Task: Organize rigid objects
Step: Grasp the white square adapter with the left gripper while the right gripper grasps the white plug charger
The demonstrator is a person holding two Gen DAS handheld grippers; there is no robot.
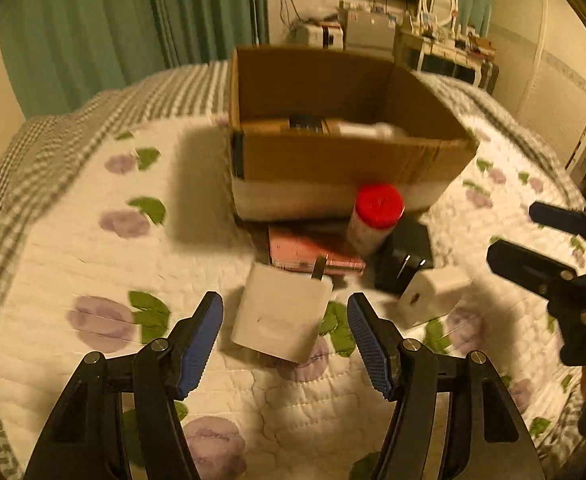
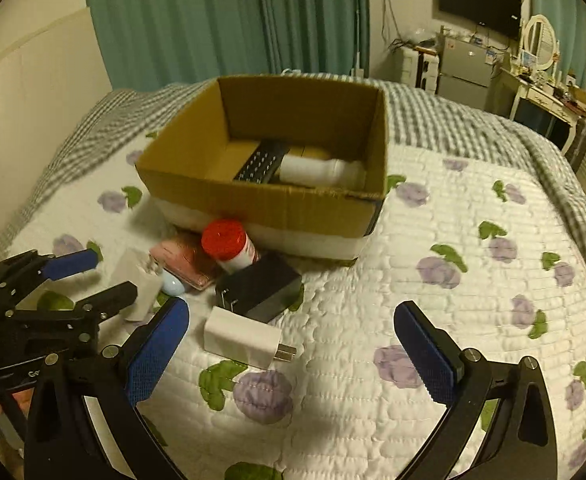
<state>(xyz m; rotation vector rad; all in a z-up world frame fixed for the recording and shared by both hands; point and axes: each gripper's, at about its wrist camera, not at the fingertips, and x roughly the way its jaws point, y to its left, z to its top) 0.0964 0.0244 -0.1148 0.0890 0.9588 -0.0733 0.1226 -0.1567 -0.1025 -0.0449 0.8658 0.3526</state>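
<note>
A cardboard box [image 1: 333, 160] stands on the quilted bed; in the right wrist view [image 2: 277, 204] it holds a black remote [image 2: 261, 162] and a white bottle [image 2: 321, 172]. In front of it lie a red-capped bottle [image 1: 375, 220], a pink case [image 1: 309, 250], a black adapter [image 1: 403, 260] and two white chargers. My left gripper [image 1: 285, 332] is open around the larger white charger [image 1: 281, 316], fingers apart from it. My right gripper [image 2: 293, 356] is open above the quilt, just right of the smaller white charger [image 2: 243, 336], and appears in the left wrist view [image 1: 533, 240].
A small light-blue object [image 2: 173, 282] lies by the pink case. A checked blanket [image 2: 473, 128] covers the far side of the bed. Green curtains [image 2: 221, 20], a dresser with mirror [image 2: 541, 80] and a wall TV [image 2: 479, 2] stand beyond.
</note>
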